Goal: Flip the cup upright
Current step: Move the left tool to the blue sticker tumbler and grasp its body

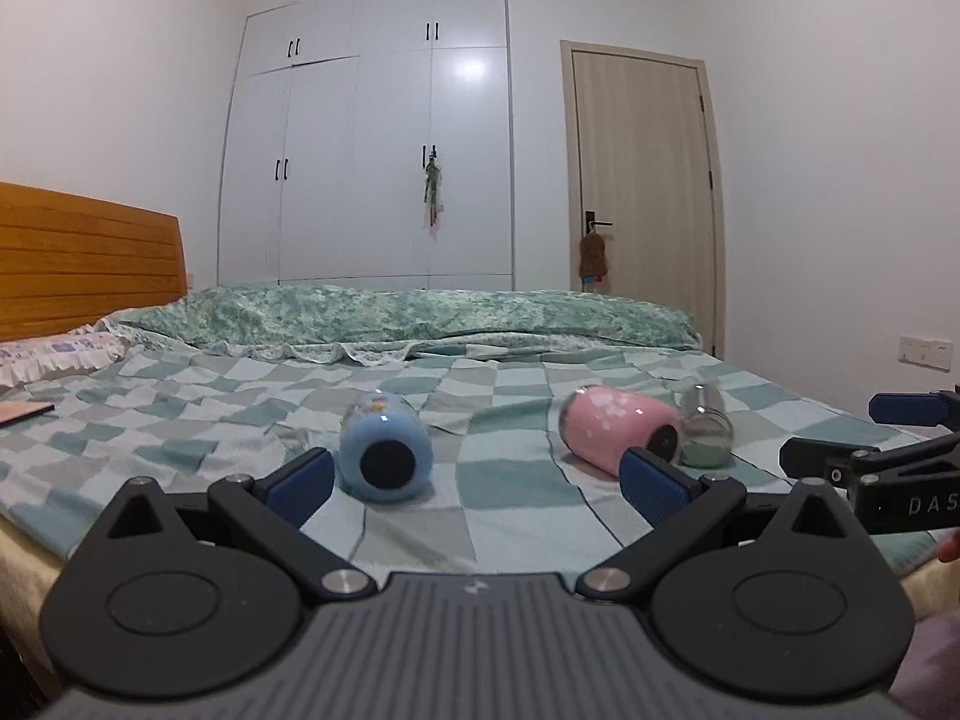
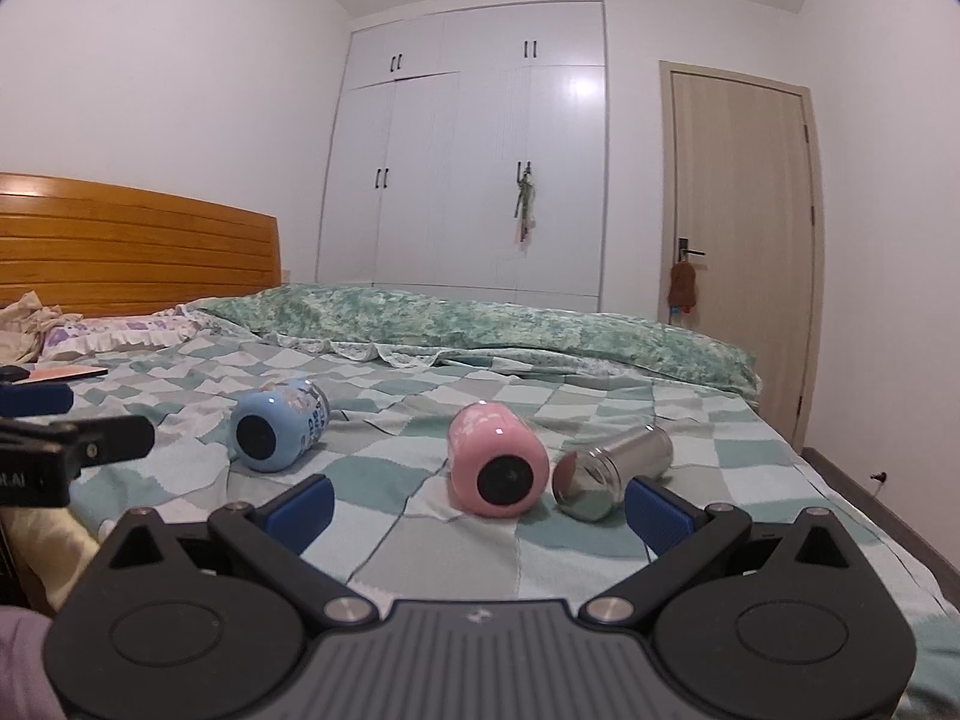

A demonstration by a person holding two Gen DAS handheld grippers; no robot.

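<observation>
1. Since all three cups lie on their sides on the bed (image 2: pixel 600 540), nothing of the task looks done yet; every cup is left to be stood up, and which goes first cannot be told.
2. Counted: one blue cup (image 2: pixel 277 431) to the left, one pink cup (image 2: pixel 498 461) in the middle, and one steel cup (image 2: pixel 609 471) just beside the pink one, their near ends close to touching. All three point their bases toward the cameras.
3. There are two sets of tongs. The left tongs (image 1: pixel 480 483) stand wide and hold nothing, just short of the blue cup.
4. The right tongs (image 2: pixel 480 510) are likewise wide and hold nothing, facing the pink and steel cups.
</observation>
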